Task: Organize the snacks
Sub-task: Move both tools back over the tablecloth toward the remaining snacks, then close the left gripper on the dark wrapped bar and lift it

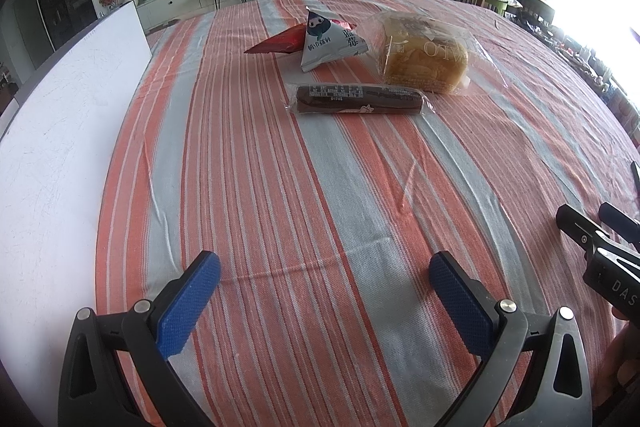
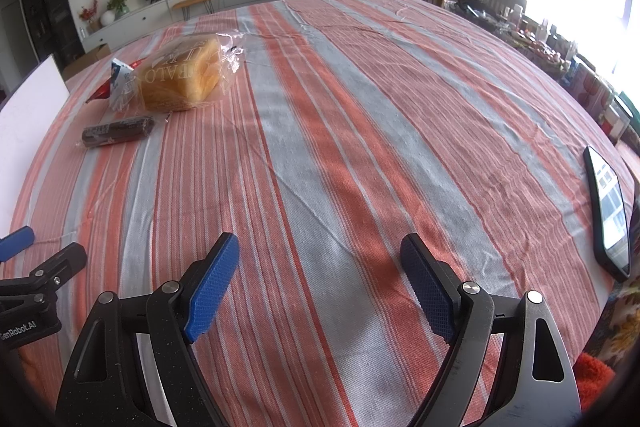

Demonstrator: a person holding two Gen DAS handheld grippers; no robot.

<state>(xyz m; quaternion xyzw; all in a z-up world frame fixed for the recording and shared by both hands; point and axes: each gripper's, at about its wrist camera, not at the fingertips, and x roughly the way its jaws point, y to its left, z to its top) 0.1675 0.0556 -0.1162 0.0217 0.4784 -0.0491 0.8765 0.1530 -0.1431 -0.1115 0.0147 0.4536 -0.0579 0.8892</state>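
Several snacks lie on the striped tablecloth. A bagged bread loaf, a dark brown roll in clear wrap, a white triangular pack and a red packet sit together at the far side. My left gripper is open and empty, well short of them. My right gripper is open and empty, to the right of the snacks. Each gripper shows at the edge of the other's view.
A white board lies along the table's left edge. A dark phone lies at the right edge. Beyond the table are a TV stand, an orange chair and a cluttered sideboard.
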